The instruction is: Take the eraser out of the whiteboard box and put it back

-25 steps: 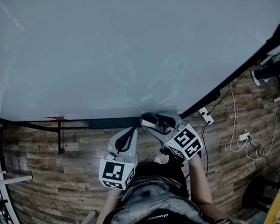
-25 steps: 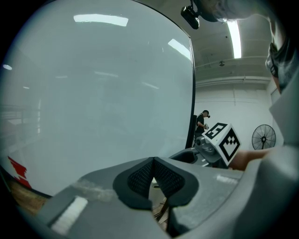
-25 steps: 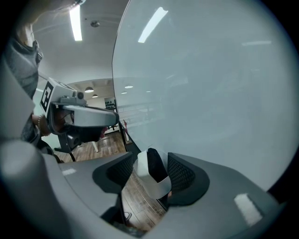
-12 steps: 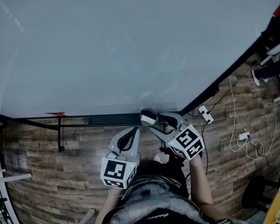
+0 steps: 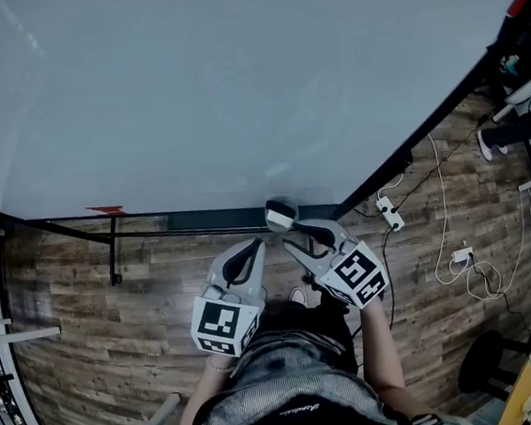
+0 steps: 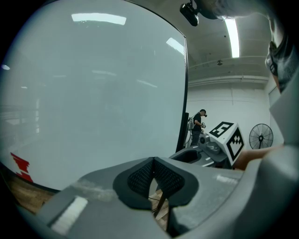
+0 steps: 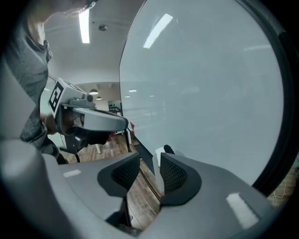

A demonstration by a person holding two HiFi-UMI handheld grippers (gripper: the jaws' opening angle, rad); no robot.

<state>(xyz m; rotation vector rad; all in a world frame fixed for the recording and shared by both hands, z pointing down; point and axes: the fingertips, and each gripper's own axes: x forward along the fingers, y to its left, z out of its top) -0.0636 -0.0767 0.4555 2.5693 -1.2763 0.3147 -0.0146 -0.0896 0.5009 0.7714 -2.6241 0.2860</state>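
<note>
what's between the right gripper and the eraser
Nothing: the head view shows a short bare gap from the right gripper to the eraser. Its jaws have just been closing, with nothing between them.

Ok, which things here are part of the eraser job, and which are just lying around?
For the job: eraser, whiteboard box, whiteboard.
Just lying about: power strip, floor cables, standing fan.

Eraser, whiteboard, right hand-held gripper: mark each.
eraser [image 5: 280, 214], head view, light top face.
whiteboard [image 5: 233, 78], head view, bare middle of surface.
right hand-held gripper [image 5: 303, 236], head view, midway between fingertips.
</note>
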